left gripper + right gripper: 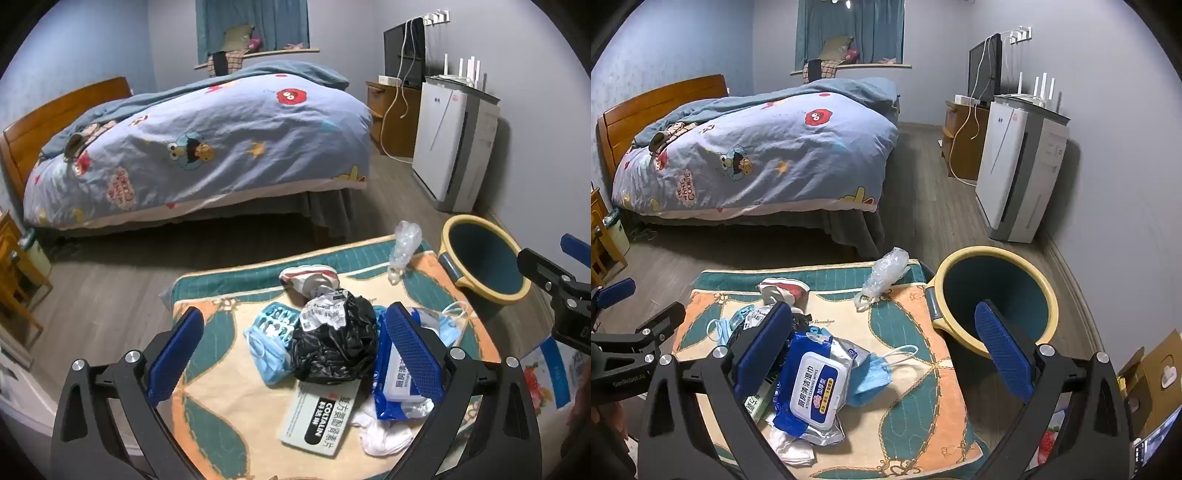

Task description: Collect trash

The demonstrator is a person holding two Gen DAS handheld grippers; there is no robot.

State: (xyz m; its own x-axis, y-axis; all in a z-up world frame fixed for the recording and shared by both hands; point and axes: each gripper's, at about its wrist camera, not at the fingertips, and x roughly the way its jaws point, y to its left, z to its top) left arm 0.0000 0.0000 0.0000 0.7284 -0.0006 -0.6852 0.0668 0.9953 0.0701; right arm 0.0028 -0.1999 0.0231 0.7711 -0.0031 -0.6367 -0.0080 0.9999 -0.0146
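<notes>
Trash lies on a patterned mat on the floor. A crumpled black bag sits between the open jaws of my left gripper, which hovers above it, empty. Beside it lie a blue wet-wipes pack, blue face masks, a blue plastic ring holder, a medicine box, white tissue and a clear plastic bag. My right gripper is open and empty above the wipes pack and mask. A yellow-rimmed teal bin stands right of the mat.
A bed with a cartoon duvet fills the back. A white air purifier and TV stand line the right wall. A cardboard box sits at far right. Wooden furniture stands at left.
</notes>
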